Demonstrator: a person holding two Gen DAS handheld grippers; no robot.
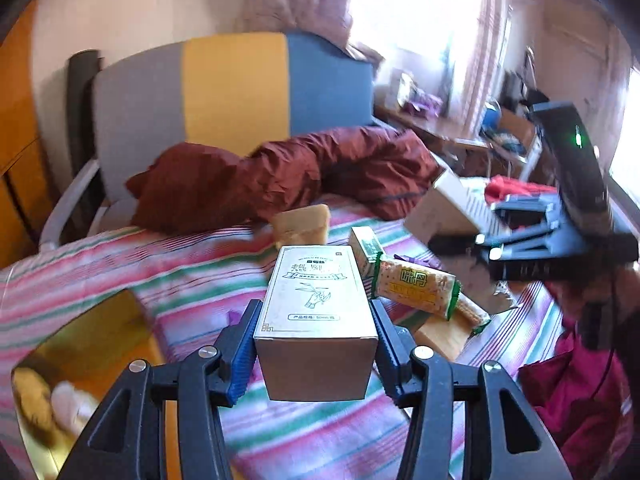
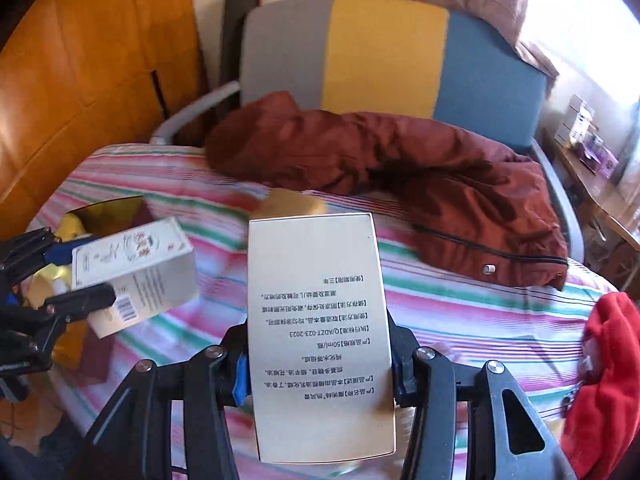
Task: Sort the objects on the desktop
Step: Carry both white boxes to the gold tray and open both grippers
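Striped cloth (image 1: 200, 272); both hand-held grippers hold boxes.

We grip a pale gold box (image 2: 318, 320) between our right gripper (image 2: 318, 364), its printed back facing us. At left, our left gripper (image 2: 76, 276) clamps a matching box (image 2: 136, 268), tilted, above the striped cloth (image 2: 460, 308). A maroon jacket (image 2: 400, 160) lies beyond.

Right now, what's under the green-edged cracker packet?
The green-edged cracker packet rests on a flat tan cardboard box lying on the striped pink-and-green sheet. Whatever else lies beneath it is hidden.
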